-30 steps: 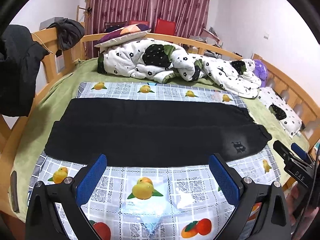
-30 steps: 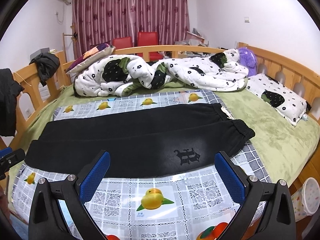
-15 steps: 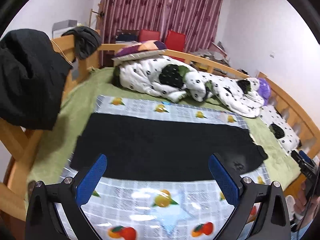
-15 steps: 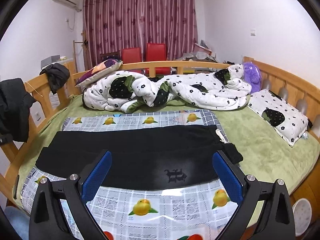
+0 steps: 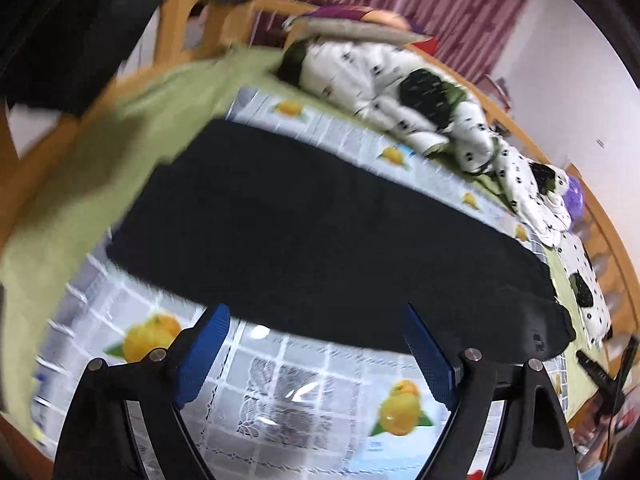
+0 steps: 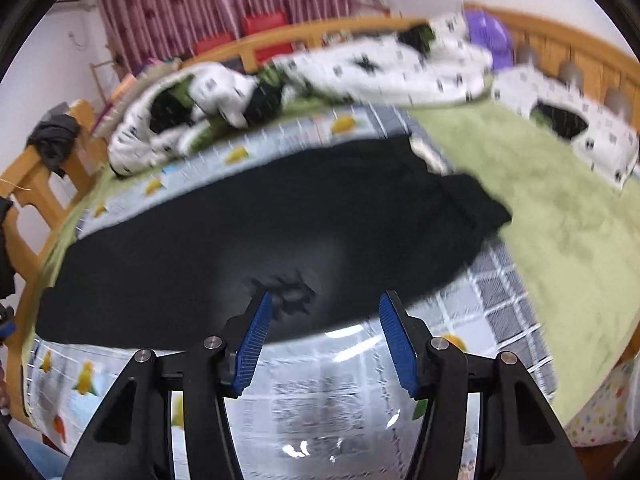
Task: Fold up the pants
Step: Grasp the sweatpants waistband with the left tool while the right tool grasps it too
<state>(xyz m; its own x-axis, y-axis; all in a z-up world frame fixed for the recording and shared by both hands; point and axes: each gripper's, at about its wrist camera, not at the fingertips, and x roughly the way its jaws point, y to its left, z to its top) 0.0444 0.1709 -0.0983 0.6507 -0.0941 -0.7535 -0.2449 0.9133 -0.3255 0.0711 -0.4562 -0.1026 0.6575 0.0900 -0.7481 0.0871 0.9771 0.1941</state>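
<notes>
The black pants (image 5: 320, 232) lie flat on the fruit-print cloth (image 5: 288, 380), just ahead of both tongs. The left tongs (image 5: 316, 316) and right tongs (image 6: 326, 300) are closing with nothing between them.

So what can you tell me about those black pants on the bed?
The black pants look like soft, fleecy cloth. They lie flat, stretched sideways across a shiny fruit-print sheet on the bed. One end has a gathered, stretchy-looking band, and a dark, blurry emblem sits near the front edge. Both legs seem stacked together. Nothing grips them: the left claw and right claw hover by the near edge, jaws closing, with no cloth pinched between them.
</notes>
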